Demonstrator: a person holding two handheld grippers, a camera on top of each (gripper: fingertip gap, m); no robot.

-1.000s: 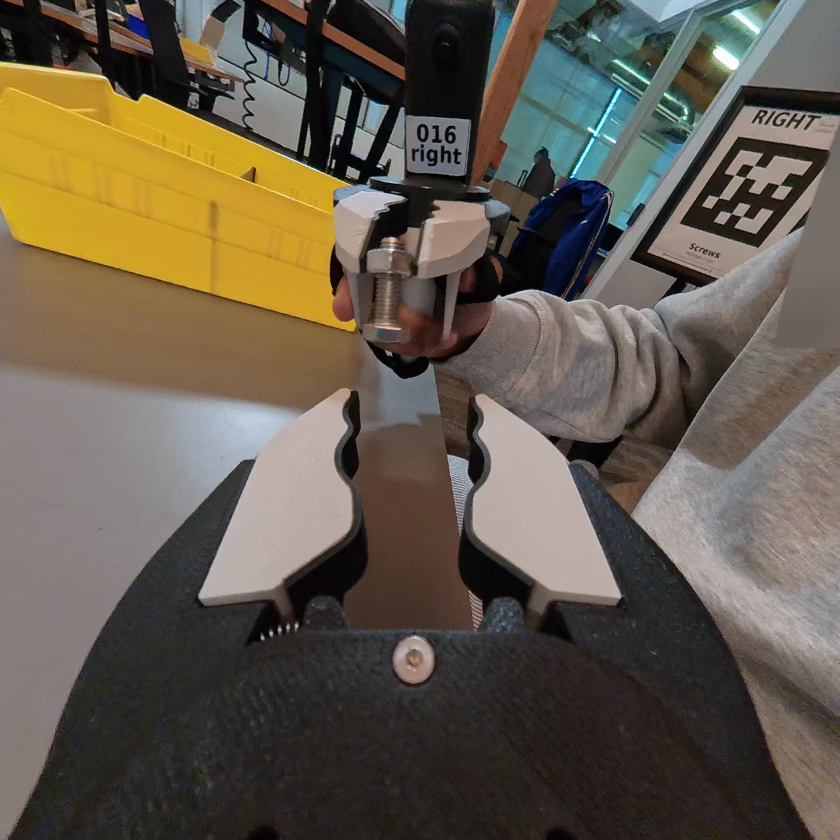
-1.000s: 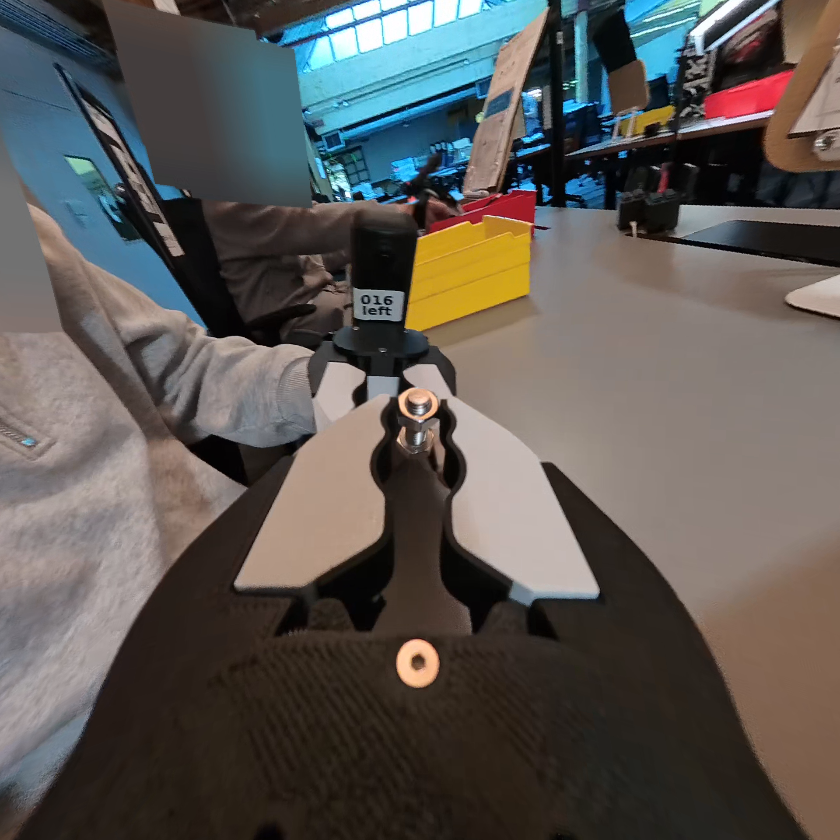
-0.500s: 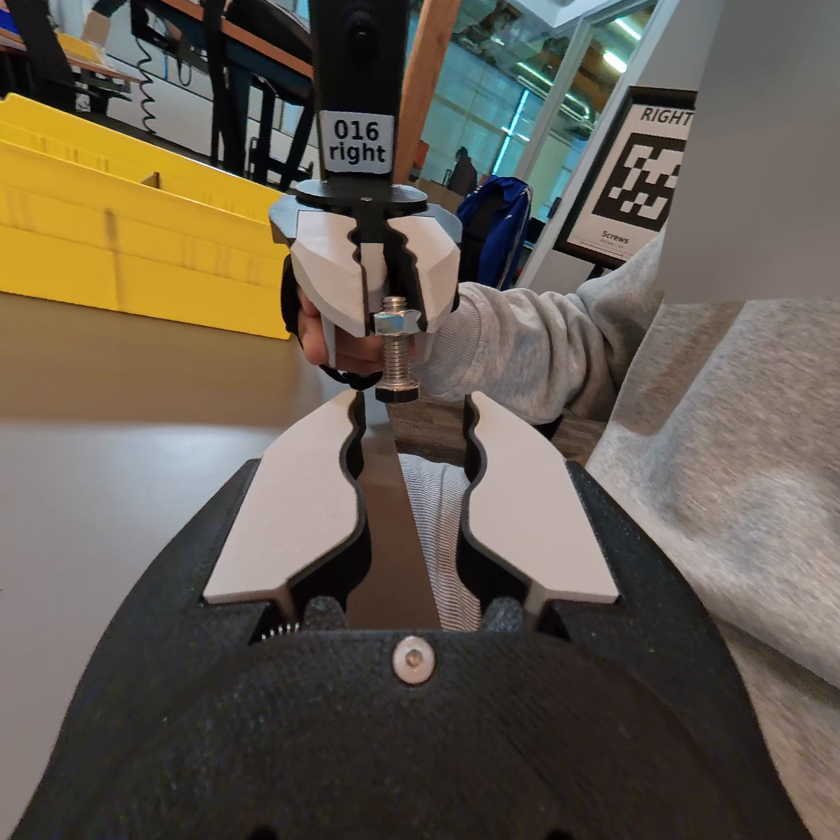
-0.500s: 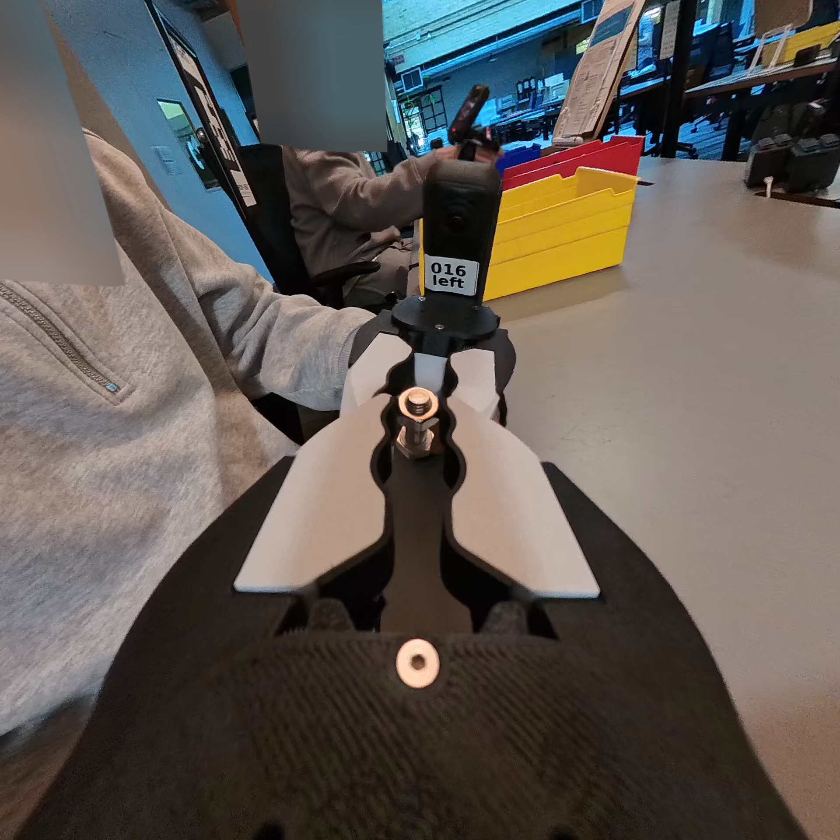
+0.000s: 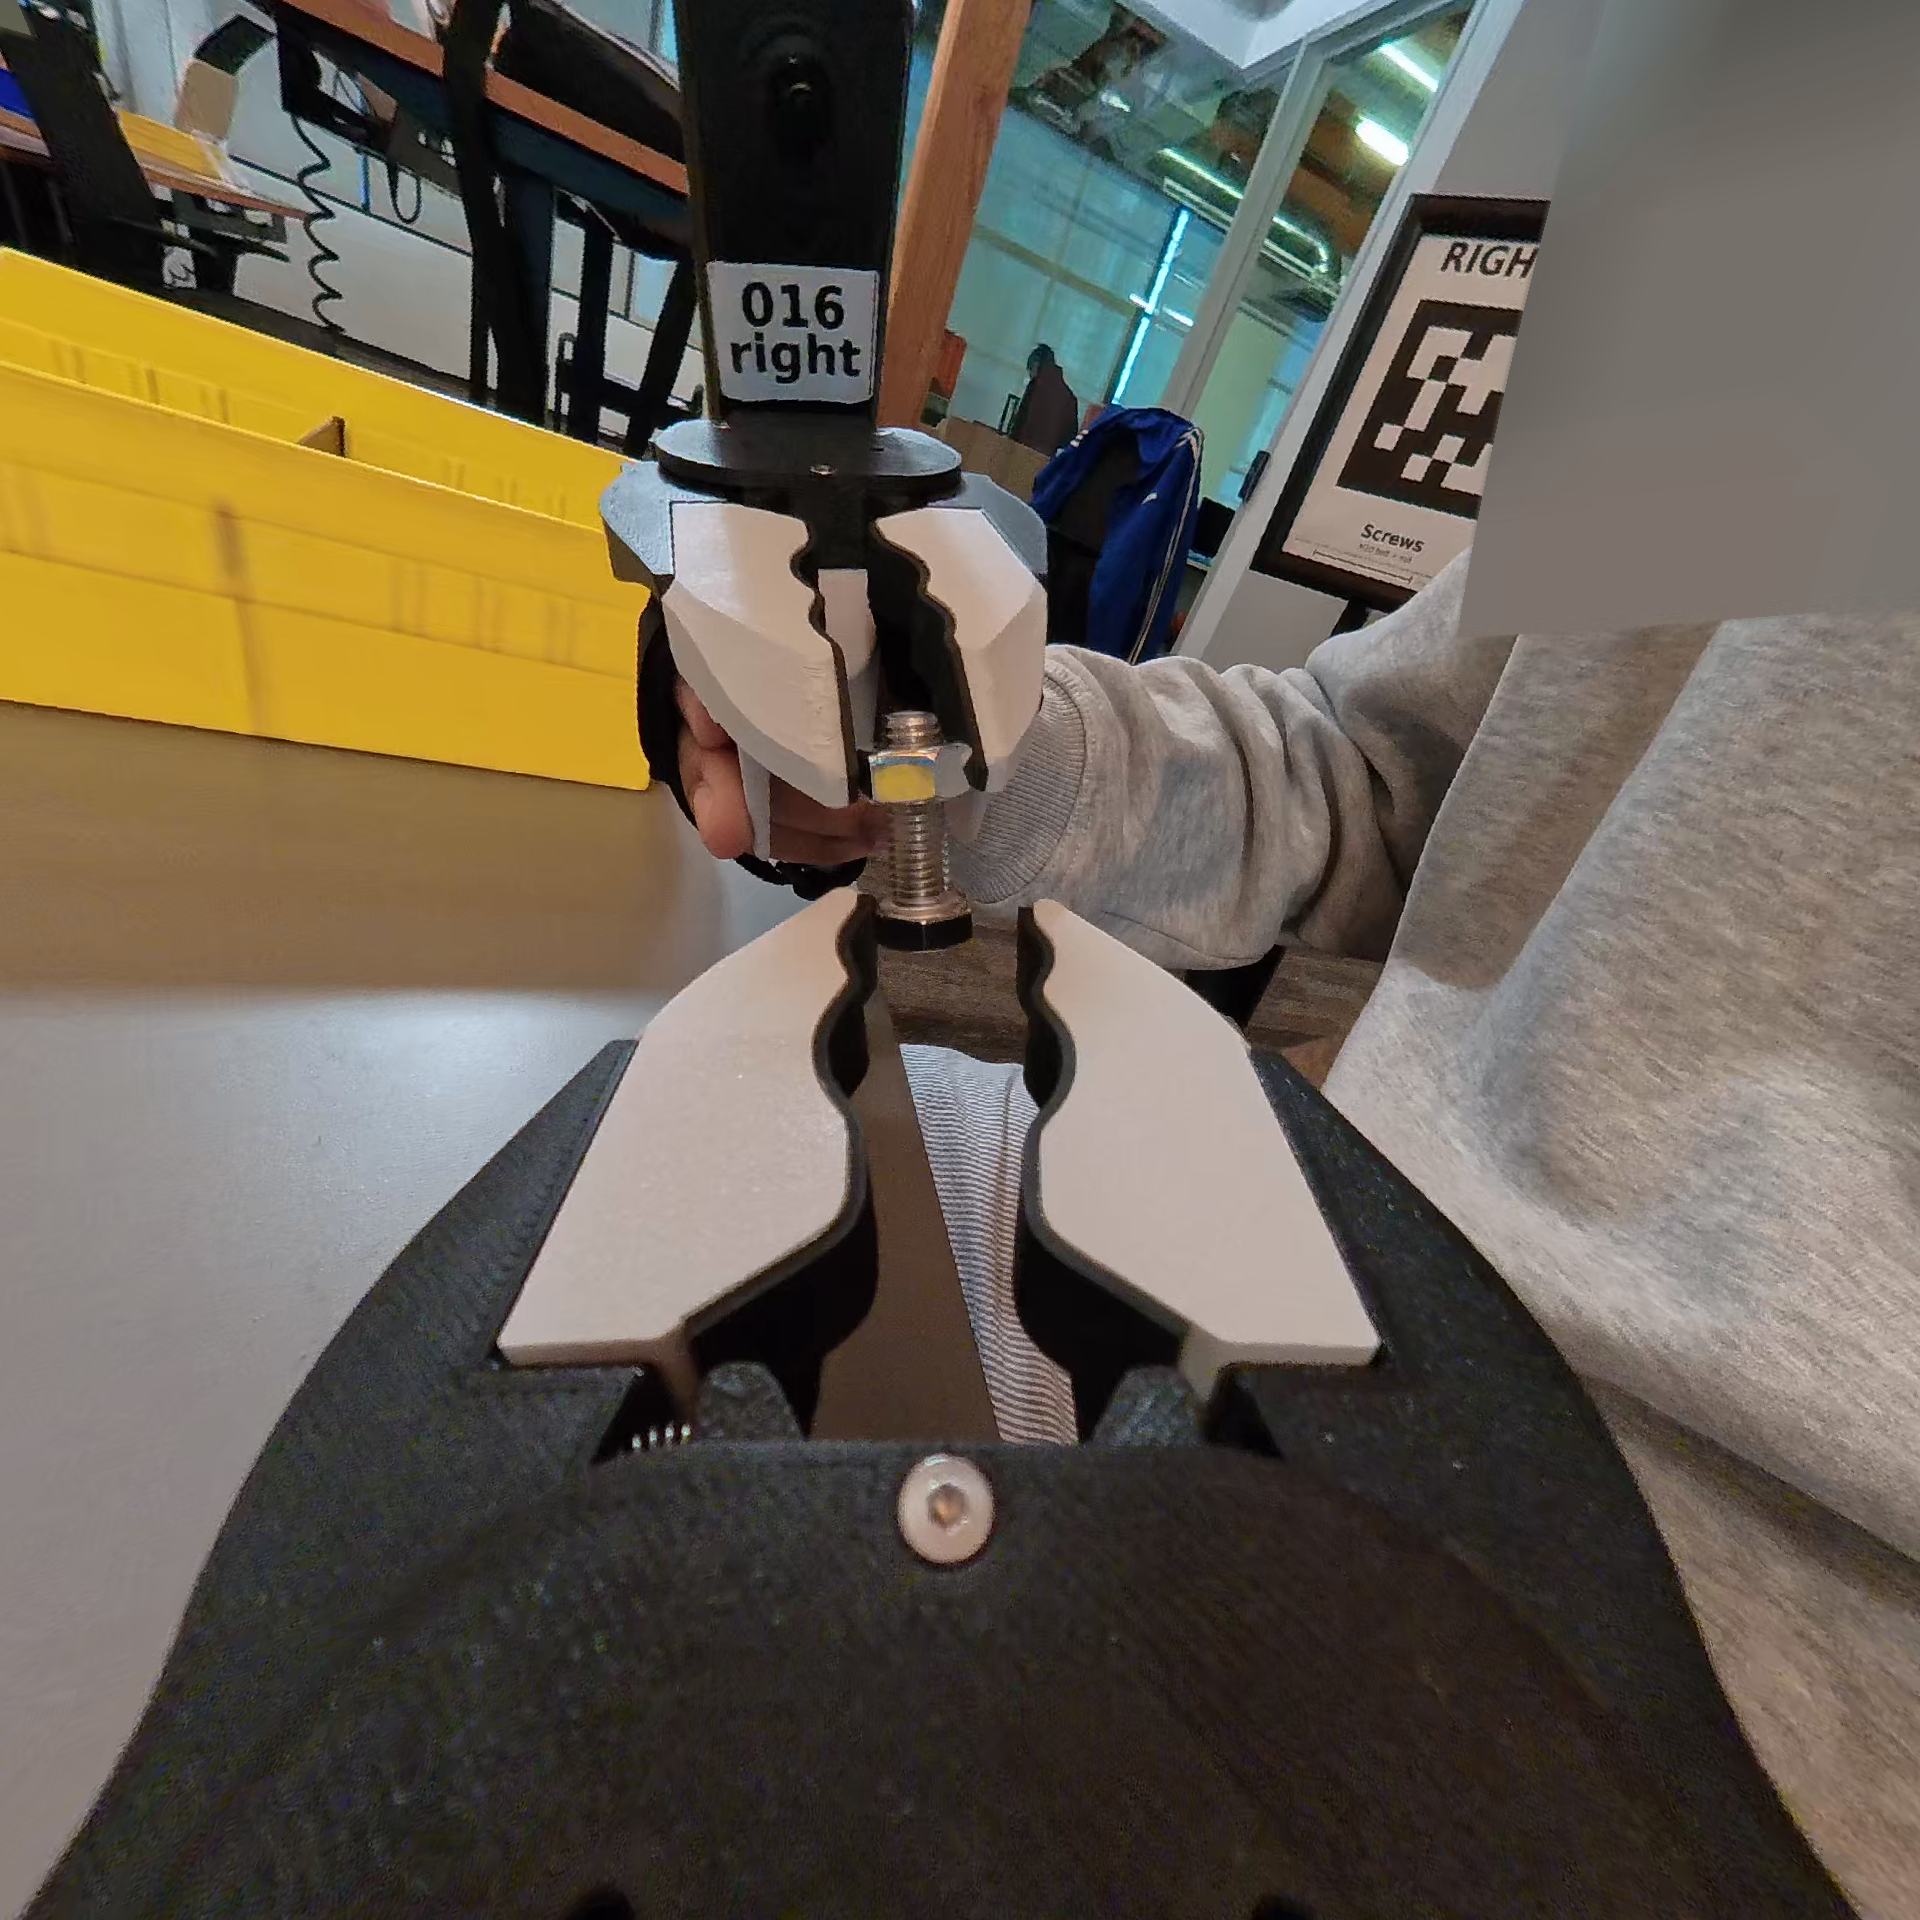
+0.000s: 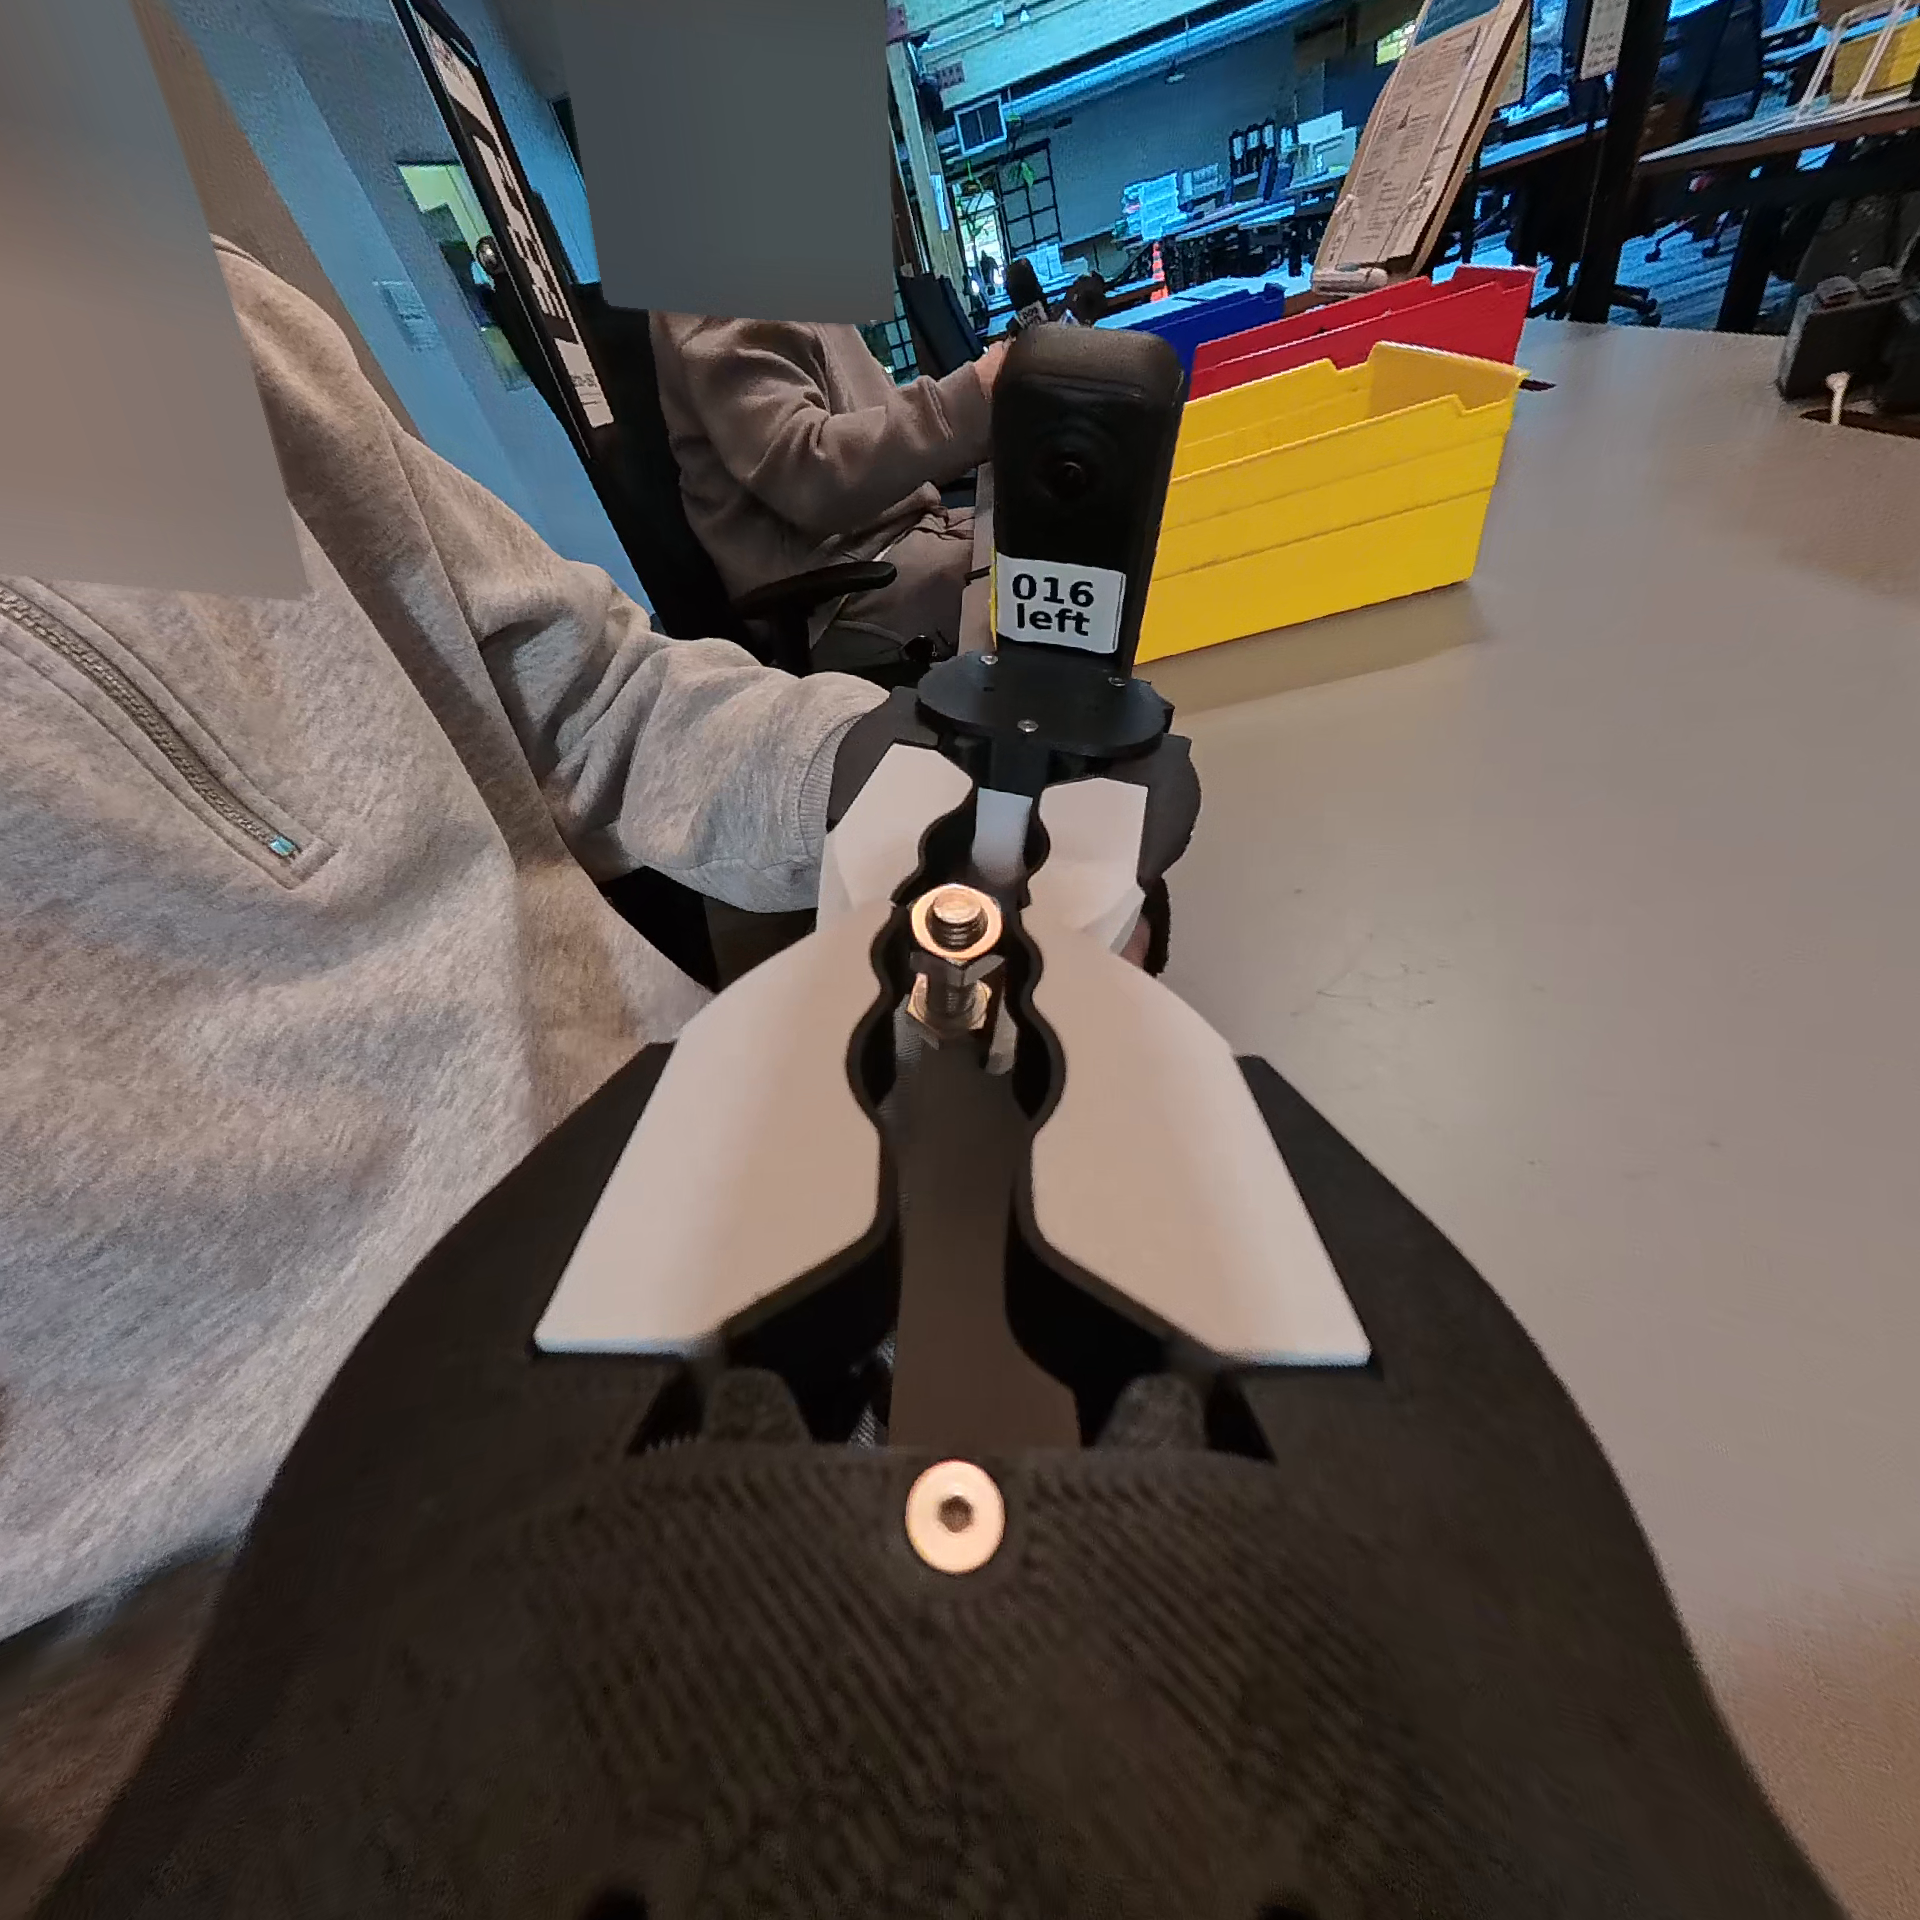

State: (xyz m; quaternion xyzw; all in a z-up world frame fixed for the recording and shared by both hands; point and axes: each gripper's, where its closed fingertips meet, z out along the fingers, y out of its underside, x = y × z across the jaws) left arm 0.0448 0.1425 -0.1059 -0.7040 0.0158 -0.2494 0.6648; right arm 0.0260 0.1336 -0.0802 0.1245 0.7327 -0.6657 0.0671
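Observation:
My right gripper (image 6: 956,930) is shut on a steel bolt (image 6: 954,925), gripping it at the hex nut threaded near its end. In the left wrist view the right gripper (image 5: 914,774) faces me and holds the bolt (image 5: 914,862) upright, head down. My left gripper (image 5: 940,914) is open, and the bolt's dark head sits just between its fingertips, nearer the left finger (image 5: 727,1122). I cannot tell whether they touch. In the right wrist view the left gripper (image 6: 997,883) shows just beyond the bolt, with its jaws apart. Both are held above the grey table's near edge (image 5: 260,1143).
A yellow bin (image 5: 312,623) stands on the table behind the grippers; it also shows in the right wrist view (image 6: 1330,499), with a red bin (image 6: 1382,322) behind it. A framed sign (image 5: 1434,416) stands at the right. A second person (image 6: 810,457) sits beyond. The grippers are tip to tip, or close to it.
The two grippers have come closer together. The bolt's head now sits between the left gripper's open fingertips. The right gripper stays shut on the bolt.

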